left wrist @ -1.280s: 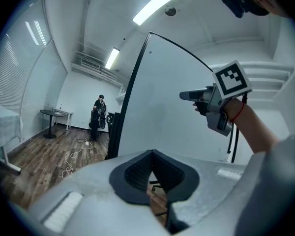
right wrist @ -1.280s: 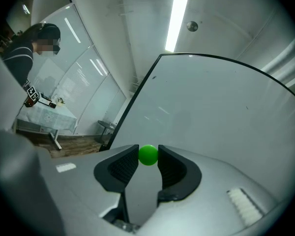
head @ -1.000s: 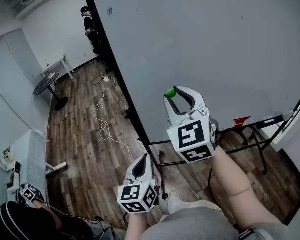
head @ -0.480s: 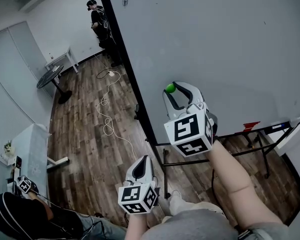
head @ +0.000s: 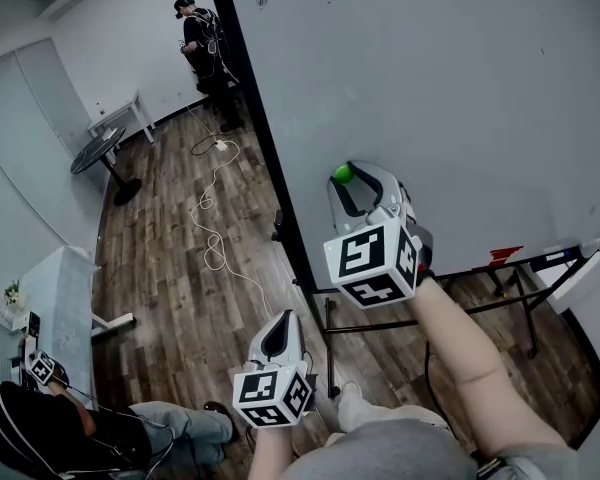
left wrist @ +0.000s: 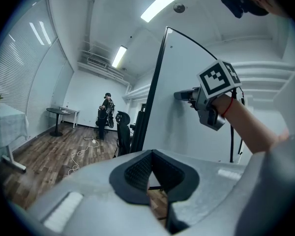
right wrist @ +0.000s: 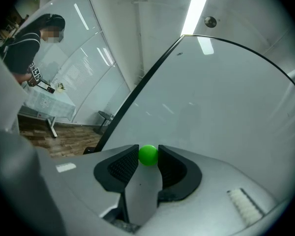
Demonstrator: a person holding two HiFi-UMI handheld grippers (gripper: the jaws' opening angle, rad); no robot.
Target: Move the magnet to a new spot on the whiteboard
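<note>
Pale whiteboard [head: 460,88] fills the head view's upper right. At centre, the right tool [head: 352,173] carries the green magnet [head: 343,174] close to it.

Left gripper view: the left tool [left wrist: 151,154] has its jaws together, empty and spare.

Right gripper view: the jaws are clamped on the magnet at their tips, probably ready for placing.

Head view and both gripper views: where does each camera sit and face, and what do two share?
Head view: on the head, steeply down at whiteboard and floor; left tool, right tool, right forearm show.
Left gripper view: on left tool, toward whiteboard's edge; right tool shows.
Right gripper view: on right tool, facing whiteboard; jaws grip green magnet.
Shared: magnet, head and right gripper views.
</note>
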